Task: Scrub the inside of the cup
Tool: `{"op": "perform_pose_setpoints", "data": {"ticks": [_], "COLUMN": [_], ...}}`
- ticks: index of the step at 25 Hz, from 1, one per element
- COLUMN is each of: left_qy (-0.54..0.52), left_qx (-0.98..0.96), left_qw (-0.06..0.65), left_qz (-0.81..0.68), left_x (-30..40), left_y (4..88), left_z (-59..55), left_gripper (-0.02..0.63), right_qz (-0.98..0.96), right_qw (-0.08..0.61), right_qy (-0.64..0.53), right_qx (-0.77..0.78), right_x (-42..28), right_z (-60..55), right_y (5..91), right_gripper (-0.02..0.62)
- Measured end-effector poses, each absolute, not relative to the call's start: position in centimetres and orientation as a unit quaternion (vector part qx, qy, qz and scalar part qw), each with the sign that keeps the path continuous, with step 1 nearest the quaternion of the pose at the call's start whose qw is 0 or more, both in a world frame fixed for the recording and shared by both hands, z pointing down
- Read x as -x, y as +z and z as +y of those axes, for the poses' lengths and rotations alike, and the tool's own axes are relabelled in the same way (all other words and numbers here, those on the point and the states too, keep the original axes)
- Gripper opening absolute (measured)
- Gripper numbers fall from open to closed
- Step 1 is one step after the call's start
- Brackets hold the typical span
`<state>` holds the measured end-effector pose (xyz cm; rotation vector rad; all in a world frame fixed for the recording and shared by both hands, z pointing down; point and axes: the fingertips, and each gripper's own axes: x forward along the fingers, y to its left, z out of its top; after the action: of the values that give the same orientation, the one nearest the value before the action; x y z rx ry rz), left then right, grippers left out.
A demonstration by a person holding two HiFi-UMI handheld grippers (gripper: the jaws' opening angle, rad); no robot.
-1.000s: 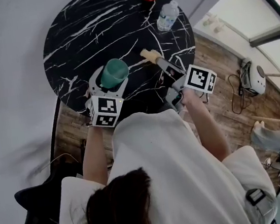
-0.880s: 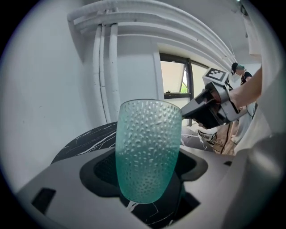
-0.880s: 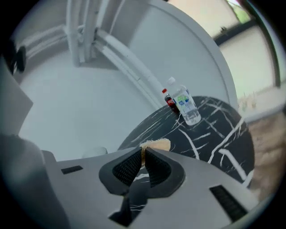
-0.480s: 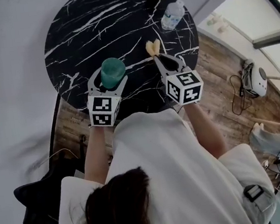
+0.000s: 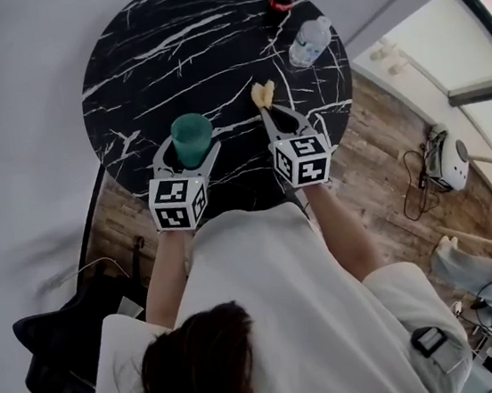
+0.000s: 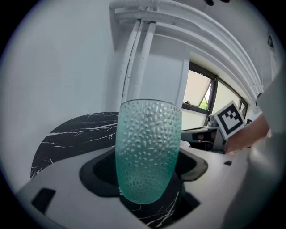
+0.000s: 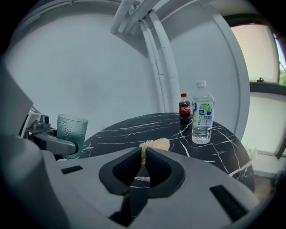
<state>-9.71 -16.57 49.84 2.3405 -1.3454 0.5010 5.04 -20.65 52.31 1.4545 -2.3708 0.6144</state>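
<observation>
The cup [image 5: 192, 138], a teal dimpled glass tumbler, is upright with its mouth up, clasped in the left hand-held gripper [image 5: 191, 149] over the near left of the desk [image 5: 165, 58]. The pale yellow sponge [image 5: 262, 94], pinched in the right hand-held gripper [image 5: 264, 109], sits to its right, apart.

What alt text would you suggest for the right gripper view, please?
The right tool pinches a pale yellow sponge between its shut tips above a black marble-patterned table. At left, the left tool grips a dimpled translucent green cup; a small cola bottle and clear water bottle stand behind.
</observation>
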Motion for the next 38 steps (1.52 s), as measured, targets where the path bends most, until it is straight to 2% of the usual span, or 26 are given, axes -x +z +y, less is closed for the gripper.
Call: {"op": "perform_pose_setpoints", "data": {"ticks": [11,21,22,24,31,38], "left_qy": [0.179,0.139,0.136,0.134,0.130,0.136], "left_qx": [-0.840,-0.835,-0.833,-0.831,-0.831,-0.823], "left_qw": [0.229,0.274,0.279,0.284,0.283,0.277], "left_qz": [-0.457,-0.457,-0.458,-0.459,-0.460,-0.476], "left_x": [8.3,8.1,8.2,8.4,8.2,8.3], "left_y": [50.9,51.2,51.3,51.6,52.1,53.8], "left_z": [-16.0,-15.7,-15.6,-15.5,-15.6,-16.6], "left_gripper": [0.357,0.357,0.357,0.357,0.357,0.357], "right_qz": [-0.804,-0.787,-0.786,-0.786,-0.788,-0.788], "right_qw": [0.154,0.210,0.211,0.206,0.195,0.141], "right_qy": [0.266,0.320,0.327,0.339,0.334,0.341], "right_qx": [-0.510,-0.484,-0.481,-0.475,-0.478,-0.493], "right_x": [-6.2,-5.6,-5.6,-5.4,-6.1,-6.9], "right_z": [-20.1,-17.8,-17.6,-17.2,-16.7,-15.5], "right_y": [56.3,60.1,60.3,60.3,58.8,56.0], "right_gripper": [0.049,0.051,0.058,0.162,0.181,0.181]}}
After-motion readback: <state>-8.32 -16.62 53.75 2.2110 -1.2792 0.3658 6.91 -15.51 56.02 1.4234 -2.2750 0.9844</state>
